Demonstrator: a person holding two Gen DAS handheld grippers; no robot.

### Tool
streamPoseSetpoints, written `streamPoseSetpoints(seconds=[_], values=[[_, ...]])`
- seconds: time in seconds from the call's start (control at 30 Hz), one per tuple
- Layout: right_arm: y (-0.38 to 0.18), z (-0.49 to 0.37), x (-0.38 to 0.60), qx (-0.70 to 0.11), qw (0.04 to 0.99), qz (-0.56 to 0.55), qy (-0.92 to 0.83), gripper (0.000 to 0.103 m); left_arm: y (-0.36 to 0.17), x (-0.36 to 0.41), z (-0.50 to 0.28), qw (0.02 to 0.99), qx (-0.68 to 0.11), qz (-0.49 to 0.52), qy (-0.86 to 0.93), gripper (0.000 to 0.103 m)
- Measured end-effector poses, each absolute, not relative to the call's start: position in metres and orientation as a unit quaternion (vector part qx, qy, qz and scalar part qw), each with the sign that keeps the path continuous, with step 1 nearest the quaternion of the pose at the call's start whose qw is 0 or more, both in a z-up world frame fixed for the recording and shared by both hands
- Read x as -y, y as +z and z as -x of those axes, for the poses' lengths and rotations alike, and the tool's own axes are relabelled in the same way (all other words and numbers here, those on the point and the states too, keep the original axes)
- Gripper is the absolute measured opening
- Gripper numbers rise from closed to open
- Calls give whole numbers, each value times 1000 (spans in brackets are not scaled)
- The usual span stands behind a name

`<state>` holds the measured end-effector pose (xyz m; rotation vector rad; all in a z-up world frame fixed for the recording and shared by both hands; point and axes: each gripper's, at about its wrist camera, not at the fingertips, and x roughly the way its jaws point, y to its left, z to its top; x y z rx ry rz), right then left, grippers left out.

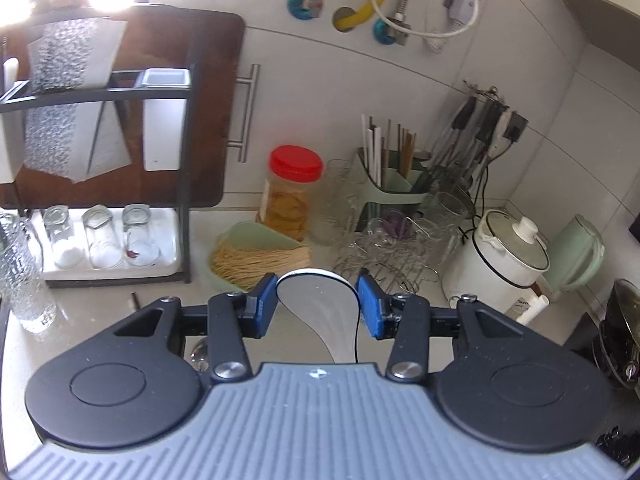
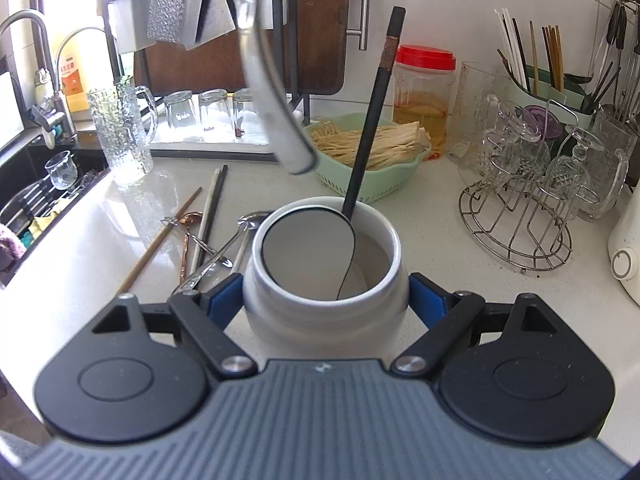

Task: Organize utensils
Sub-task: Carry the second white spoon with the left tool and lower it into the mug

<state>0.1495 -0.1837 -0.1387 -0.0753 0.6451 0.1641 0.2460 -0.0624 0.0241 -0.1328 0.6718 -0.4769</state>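
- The table (image 2: 432, 248) is a pale speckled stone top; it carries the sink side on the left and the glassware on the right.
- A dark wooden board (image 1: 168, 92) leans against the wall behind a black metal rack (image 1: 186, 160), and on the white tray of the rack three drinking glasses (image 1: 100, 236) stand upside down.
- A white electric cooker (image 1: 500, 260) with a glass lid stands at the right of the left wrist view, near a pale green kettle (image 1: 576, 256).
- The white ceramic jar (image 2: 326, 280) stands upright on the table, and the right claw (image 2: 326, 300) is clamped on its body, one blue pad on each side.
- Inside the jar there is a black ladle-like utensil (image 2: 368, 132); its long handle leans on the rim and points up to the back.
- A green basket (image 2: 368, 160) with pale dry noodles sits behind the jar, beside a plastic jar with a red lid (image 2: 424, 96).
- A wire stand (image 2: 520, 216) holds glass cups upside down at the right.
- The left claw (image 1: 318, 308) holds a white spoon (image 1: 320, 308) by its bowl; the blue pads press on both edges and the handle points back to the camera. In the right wrist view this spoon (image 2: 272, 92) hangs in the air above the table, behind the white jar.
- Loose utensils (image 2: 208, 232) lie on the table left of the jar: chopsticks, metal spoons and one copper-coloured spoon, crossing each other.
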Motion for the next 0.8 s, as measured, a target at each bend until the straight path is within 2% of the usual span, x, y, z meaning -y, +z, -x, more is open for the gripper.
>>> streamPoseSetpoints(seconds=[0.4, 0.8], values=[[-140, -148, 185, -308, 948, 32, 79, 90, -17, 86, -256, 904, -355, 22, -239, 50], [-140, -146, 185, -304, 949, 29, 79, 89, -41, 122, -245, 896, -342, -91, -267, 50]])
